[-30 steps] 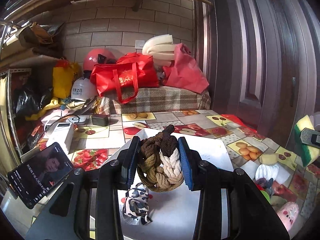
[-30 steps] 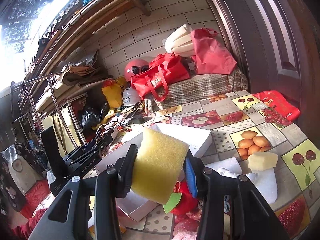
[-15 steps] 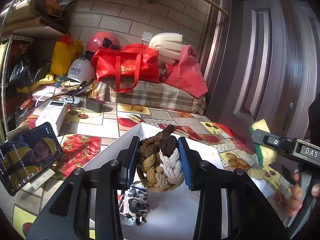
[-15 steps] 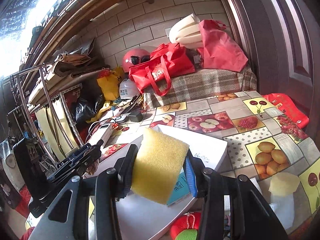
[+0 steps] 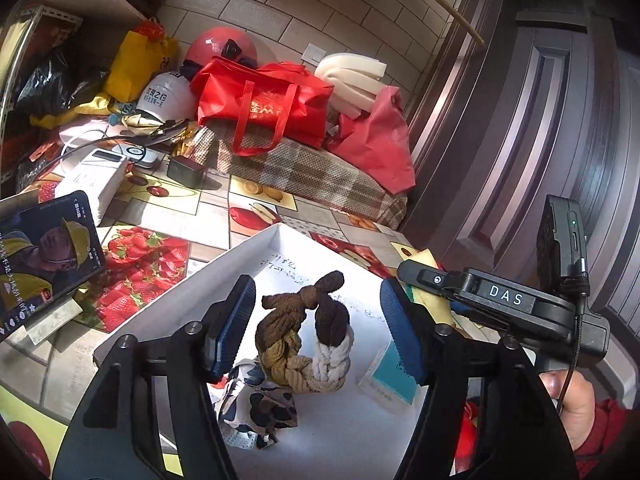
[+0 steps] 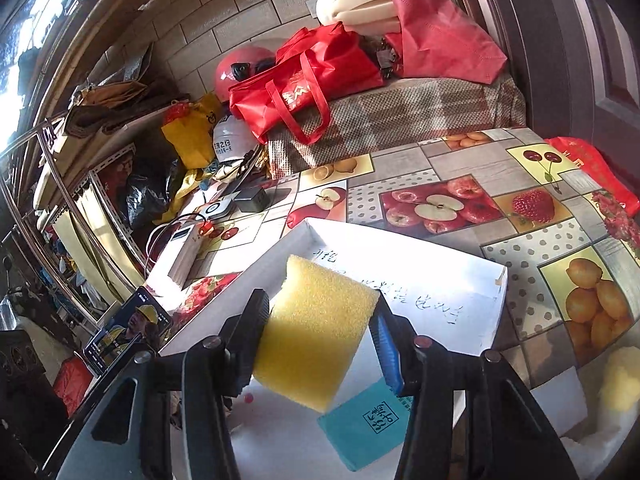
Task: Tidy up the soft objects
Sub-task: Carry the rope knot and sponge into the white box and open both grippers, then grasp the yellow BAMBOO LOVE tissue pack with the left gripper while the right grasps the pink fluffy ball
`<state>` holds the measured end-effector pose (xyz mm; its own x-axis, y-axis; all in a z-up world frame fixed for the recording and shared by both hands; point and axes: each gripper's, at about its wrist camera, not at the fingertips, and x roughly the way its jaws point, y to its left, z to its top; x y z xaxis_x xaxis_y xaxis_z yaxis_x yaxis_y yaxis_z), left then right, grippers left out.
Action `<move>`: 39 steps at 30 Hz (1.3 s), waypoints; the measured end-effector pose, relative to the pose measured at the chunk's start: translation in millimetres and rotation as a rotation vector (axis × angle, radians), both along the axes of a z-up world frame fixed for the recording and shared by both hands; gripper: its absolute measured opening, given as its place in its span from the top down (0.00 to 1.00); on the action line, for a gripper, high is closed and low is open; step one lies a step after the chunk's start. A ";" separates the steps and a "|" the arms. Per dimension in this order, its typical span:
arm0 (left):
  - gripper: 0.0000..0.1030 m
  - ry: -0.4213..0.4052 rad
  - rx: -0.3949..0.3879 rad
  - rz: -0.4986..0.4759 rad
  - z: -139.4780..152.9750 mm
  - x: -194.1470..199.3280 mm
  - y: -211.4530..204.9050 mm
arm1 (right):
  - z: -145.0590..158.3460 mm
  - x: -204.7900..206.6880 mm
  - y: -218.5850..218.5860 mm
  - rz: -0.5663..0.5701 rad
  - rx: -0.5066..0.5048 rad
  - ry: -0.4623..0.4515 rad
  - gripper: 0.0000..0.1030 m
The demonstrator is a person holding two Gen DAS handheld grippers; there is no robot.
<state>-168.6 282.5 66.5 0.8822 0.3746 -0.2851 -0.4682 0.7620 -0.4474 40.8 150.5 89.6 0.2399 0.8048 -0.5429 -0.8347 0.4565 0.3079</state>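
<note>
Holding the yellow sponge (image 6: 316, 336) clamped between their pads, the right tongs (image 6: 320, 340) hang above the white box (image 6: 494, 320), over its near half. The sponge's long axis points away from the tongs toward the far wall of the box, and its lower corner sits above the teal packet (image 6: 366, 426) lying on the box floor. The likely coming step is a straight descent and release, since the sponge is already inside the box outline.

The left tongs (image 5: 316, 332) stand wide open, gripping nothing, with the braided rope toy (image 5: 308, 340) resting on the box floor between the two pads and apart from both. Just nearer than the rope toy lies a patterned cloth (image 5: 260, 408), touching it. From the left wrist view, the right tongs enter over the right edge of the box, so the right side is the nearer one to the free floor beside the packet.

Risk: the sponge may land on the packet and tip.
</note>
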 end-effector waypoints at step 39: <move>0.00 0.054 0.316 -0.038 29.7 -52.6 -77.5 | 17.8 -2.1 -270.8 -0.133 0.180 -0.203 0.00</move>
<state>-221.2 205.0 96.2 0.8838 0.4196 -0.2071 -0.4539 0.8763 -0.1613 38.7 -120.3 107.4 0.4385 0.8381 -0.3246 -0.8241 0.5190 0.2267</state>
